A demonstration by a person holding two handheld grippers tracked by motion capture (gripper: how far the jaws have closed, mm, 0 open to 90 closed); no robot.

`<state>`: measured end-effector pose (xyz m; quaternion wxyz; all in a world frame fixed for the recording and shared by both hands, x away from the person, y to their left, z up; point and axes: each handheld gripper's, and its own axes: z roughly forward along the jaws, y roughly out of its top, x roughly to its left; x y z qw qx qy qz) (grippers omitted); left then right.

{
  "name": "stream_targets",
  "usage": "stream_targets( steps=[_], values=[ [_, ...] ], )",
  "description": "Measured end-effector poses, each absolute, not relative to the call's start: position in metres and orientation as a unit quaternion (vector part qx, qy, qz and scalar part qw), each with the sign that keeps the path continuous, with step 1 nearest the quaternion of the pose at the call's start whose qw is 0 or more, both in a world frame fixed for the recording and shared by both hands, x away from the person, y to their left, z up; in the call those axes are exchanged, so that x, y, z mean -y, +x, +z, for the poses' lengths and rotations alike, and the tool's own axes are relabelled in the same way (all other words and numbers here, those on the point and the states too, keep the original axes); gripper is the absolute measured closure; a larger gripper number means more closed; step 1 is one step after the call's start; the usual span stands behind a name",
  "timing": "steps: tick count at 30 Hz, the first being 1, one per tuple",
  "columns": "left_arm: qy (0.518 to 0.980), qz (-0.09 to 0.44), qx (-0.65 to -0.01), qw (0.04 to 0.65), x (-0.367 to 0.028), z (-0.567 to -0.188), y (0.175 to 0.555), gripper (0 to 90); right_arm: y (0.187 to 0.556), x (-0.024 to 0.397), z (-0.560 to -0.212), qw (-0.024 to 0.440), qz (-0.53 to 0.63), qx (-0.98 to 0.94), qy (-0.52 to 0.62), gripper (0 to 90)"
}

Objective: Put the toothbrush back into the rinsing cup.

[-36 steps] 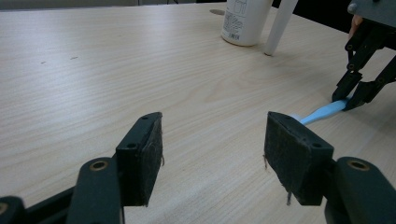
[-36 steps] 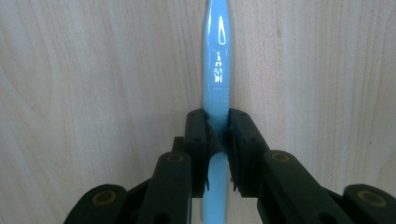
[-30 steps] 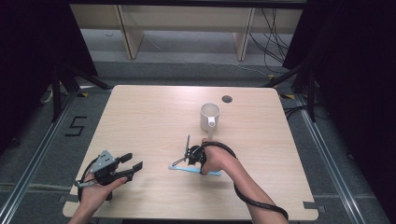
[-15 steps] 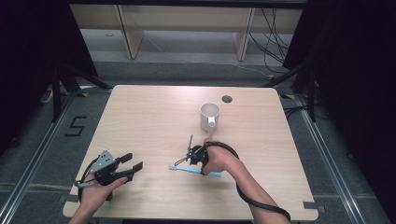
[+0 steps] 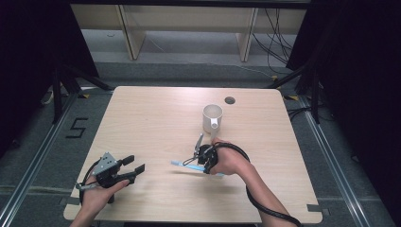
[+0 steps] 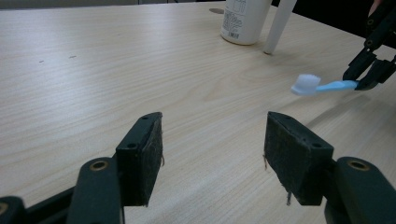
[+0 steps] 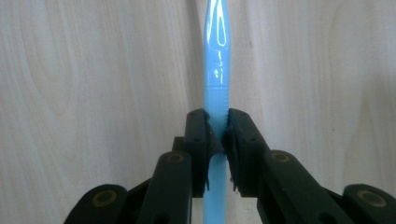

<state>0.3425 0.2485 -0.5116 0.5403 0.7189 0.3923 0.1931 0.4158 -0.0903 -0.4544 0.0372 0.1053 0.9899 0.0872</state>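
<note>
Pale wooden table point(image 5: 156, 118), dark surrounds, shelving standing behind.

Item: blue toothbrush point(image 5: 189, 166), white bristles, being held just above the tabletop at the right gripper point(image 5: 201, 160), near the middle front. Long axis is running roughly level across the table, bristle head pointing toward the person's left, handle tail passing under the right hand point(image 5: 229, 161).

Right gripper: jaws are clamping tight across the handle, at right angles to it.

Left gripper point(image 5: 133, 169): jaws are standing wide apart, holding nothing, well apart from the brush; bristle head is lying ahead and to its right.

White mug point(image 5: 212, 118): standing upright beyond the right hand, nearer that gripper.
</note>
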Motion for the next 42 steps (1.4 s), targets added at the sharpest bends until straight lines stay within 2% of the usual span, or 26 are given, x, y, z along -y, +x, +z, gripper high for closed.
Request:
stream_targets(
  steps=[16, 32, 42],
  values=[
    [0.719, 0.193, -0.392, 0.541, -0.248, -0.511, 0.342, 36.8, 0.404, 0.115, -0.435, 0.074, 0.194, -0.971, 0.118, 79.3],
    [0.722, 0.193, -0.395, 0.534, -0.247, -0.511, 0.342, 36.8, 0.399, 0.137, -0.437, 0.124, 0.289, -0.937, 0.15, 79.3],
    [0.721, 0.19, -0.391, 0.54, -0.245, -0.512, 0.343, 36.8, 0.397, 0.145, -0.438, 0.133, 0.329, -0.92, 0.167, 79.3]
  ],
)
